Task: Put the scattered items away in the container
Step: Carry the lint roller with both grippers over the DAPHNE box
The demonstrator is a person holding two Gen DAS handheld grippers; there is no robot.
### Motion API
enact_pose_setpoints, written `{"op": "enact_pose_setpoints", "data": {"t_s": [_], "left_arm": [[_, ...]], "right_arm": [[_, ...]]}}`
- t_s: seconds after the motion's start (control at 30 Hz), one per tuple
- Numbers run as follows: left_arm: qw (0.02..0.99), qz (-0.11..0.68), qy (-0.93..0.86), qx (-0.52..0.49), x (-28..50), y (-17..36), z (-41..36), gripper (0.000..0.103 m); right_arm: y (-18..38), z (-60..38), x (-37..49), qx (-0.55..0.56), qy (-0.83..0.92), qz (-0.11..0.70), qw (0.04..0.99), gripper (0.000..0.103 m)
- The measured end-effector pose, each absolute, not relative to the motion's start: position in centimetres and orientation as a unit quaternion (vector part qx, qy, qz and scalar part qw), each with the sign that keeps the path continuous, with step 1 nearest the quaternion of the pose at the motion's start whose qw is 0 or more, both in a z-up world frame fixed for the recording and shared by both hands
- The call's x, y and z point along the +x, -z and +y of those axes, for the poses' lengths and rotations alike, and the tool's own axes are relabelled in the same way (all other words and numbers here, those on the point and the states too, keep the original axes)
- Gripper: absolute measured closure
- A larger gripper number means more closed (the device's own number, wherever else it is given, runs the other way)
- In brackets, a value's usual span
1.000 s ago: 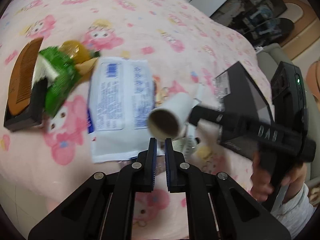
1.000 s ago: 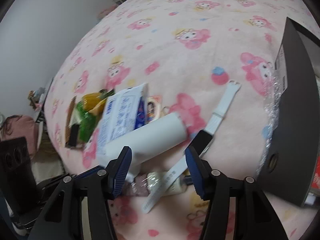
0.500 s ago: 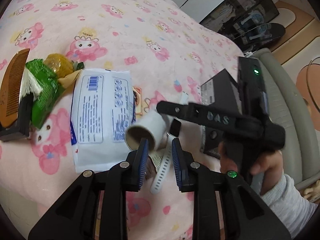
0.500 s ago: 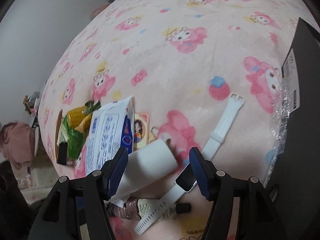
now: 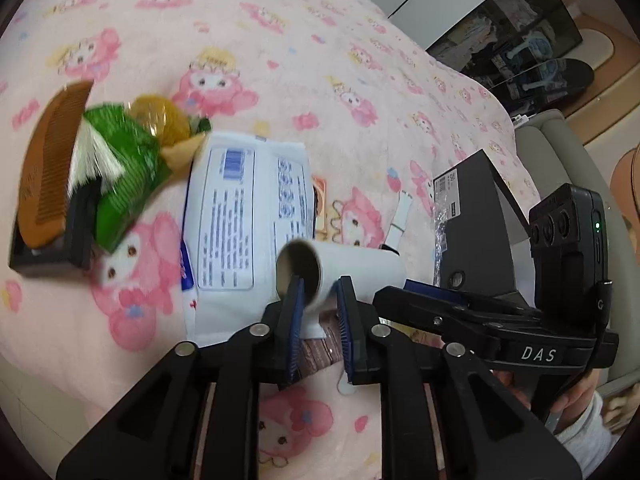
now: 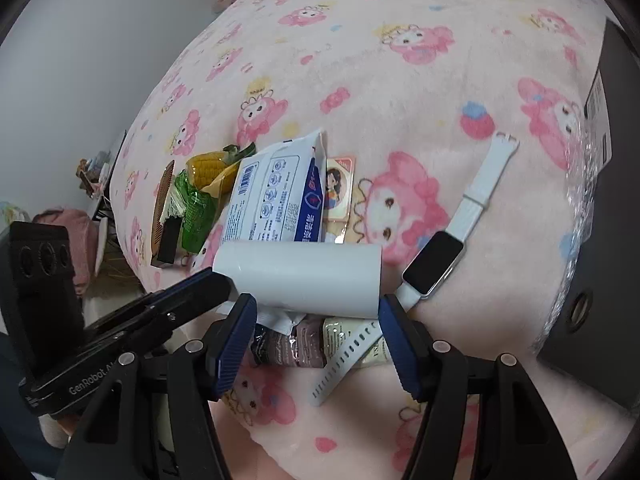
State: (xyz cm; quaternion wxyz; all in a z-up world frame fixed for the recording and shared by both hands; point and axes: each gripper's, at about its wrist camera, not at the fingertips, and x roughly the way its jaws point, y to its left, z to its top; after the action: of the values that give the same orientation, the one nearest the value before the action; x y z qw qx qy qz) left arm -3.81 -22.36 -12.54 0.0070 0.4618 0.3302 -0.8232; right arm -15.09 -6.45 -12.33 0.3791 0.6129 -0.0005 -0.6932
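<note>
A white paper roll (image 5: 360, 268) (image 6: 300, 276) lies across the pile on the pink blanket. My left gripper (image 5: 318, 296) is closing. One pad sits inside the roll's open end and the other outside, with the wall between them and a slit of dark core still showing. In the right wrist view its finger (image 6: 204, 286) reaches the roll's left end. My right gripper (image 6: 315, 306) stands open, its pads level with the roll's two ends and the roll just beyond the tips. The black box (image 5: 472, 216) (image 6: 612, 200) stands to the right.
A white smartwatch (image 6: 436, 256) lies beside the roll, with sachets (image 6: 296, 344) under it. Behind are a wipes pack (image 5: 240, 216), a picture card (image 6: 340, 188), a green packet (image 5: 124, 168), a toy corn cob (image 6: 208, 168) and a wooden comb (image 5: 48, 160). The bed edge is near.
My left jaws went from shut to parted and now straddle the roll's rim. The right jaws widened off the roll, which has settled lower onto the pile.
</note>
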Motion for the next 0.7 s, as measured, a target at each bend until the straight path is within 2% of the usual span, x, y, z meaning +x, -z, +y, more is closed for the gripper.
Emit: {"op": "enact_pose_setpoints", "data": {"t_s": [0.33,0.7], "left_arm": [[0.007,0.294,0.838,0.46,-2.4,10.1,-19.9,0.086],[-0.059,0.249,0.846,0.467,-2.7,6.5,-13.7,0.086]], "right_arm": [[8.3,-3.2,-13.6,0.58,0.711,-0.034,0.396,0.046],[5.4,4.0,-11.2,0.557,0.738,-0.068,0.375,0.046]]}}
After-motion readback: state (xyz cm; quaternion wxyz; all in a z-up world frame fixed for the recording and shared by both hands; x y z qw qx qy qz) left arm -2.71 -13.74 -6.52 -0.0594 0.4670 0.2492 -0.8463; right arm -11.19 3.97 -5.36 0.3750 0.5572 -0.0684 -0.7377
